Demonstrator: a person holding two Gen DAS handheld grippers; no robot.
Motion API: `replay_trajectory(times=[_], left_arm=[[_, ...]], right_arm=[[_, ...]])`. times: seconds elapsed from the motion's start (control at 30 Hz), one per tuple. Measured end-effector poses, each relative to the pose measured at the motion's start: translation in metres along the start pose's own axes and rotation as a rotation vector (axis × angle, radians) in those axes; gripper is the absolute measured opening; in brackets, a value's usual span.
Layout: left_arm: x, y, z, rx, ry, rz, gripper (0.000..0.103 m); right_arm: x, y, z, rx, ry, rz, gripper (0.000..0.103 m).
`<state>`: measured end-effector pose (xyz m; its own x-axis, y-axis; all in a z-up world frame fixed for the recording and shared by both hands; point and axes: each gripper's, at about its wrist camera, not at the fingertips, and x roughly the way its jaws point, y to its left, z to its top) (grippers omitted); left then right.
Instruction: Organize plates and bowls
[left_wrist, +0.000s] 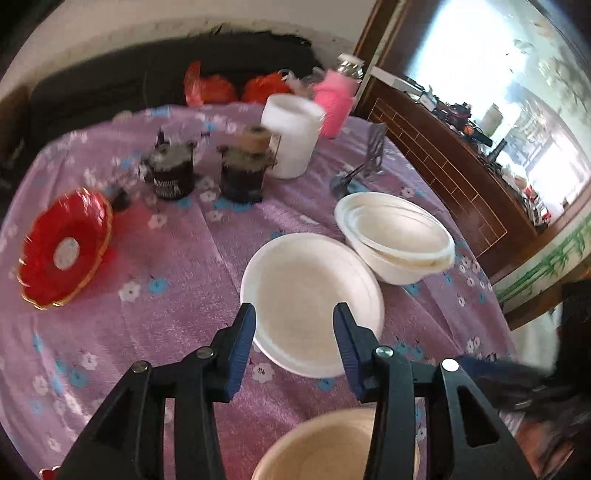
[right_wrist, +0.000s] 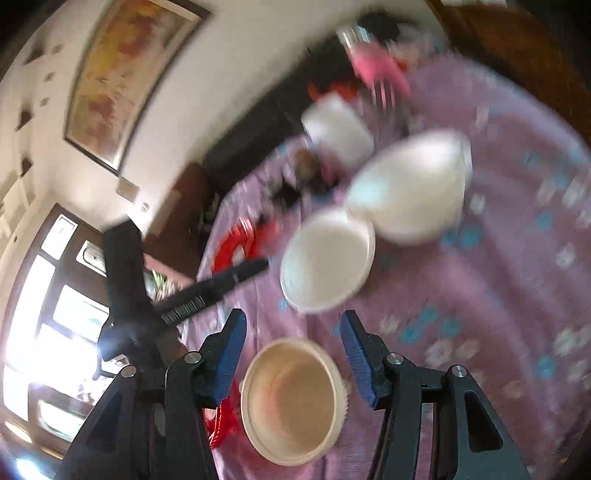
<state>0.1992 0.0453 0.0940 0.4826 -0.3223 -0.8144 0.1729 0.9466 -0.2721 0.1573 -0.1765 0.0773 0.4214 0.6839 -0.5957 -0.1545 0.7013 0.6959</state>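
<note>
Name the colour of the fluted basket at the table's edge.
Red basket with a gold rim, clearest in the left wrist view.

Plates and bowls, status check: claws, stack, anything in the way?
Left claw open over white plate, empty. Right claw open above tan bowl, empty. White bowls nested beside plate. Nothing in the way.

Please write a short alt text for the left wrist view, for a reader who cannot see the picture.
The open left gripper hangs over a white plate on a round table with a purple flowered cloth, holding nothing. Nested white bowls sit just beyond the plate, a red basket lies at the left, and dark jars and a white tub stand farther back.
</note>
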Motion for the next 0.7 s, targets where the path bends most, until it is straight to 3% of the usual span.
replay_trajectory(times=[0.23,0.27,0.3,0.33,0.43,0.7], left_arm=[[0.037,0.012,0.012,-0.045,0.044,0.046,0.042],[0.042,0.016,0.012,-0.059,0.046,0.055,0.042],[0.047,0.019,0.012,-0.068,0.05,0.058,0.038],[0.051,0.02,0.012,-0.075,0.056,0.056,0.026],[0.051,0.022,0.007,-0.085,0.051,0.058,0.014],[0.002,0.013,-0.002,-0.069,-0.028,0.028,0.013]], right_arm=[[0.055,-0.031,0.026,0.08,0.015,-0.13,0.04],[0.062,-0.034,0.029,0.085,0.018,-0.139,0.033],[0.066,-0.037,0.031,0.093,0.021,-0.148,0.02],[0.07,-0.04,0.031,0.098,0.022,-0.15,0.014],[0.07,-0.042,0.03,0.092,0.0,-0.175,0.012],[0.039,-0.018,0.018,0.044,-0.047,-0.112,0.012]])
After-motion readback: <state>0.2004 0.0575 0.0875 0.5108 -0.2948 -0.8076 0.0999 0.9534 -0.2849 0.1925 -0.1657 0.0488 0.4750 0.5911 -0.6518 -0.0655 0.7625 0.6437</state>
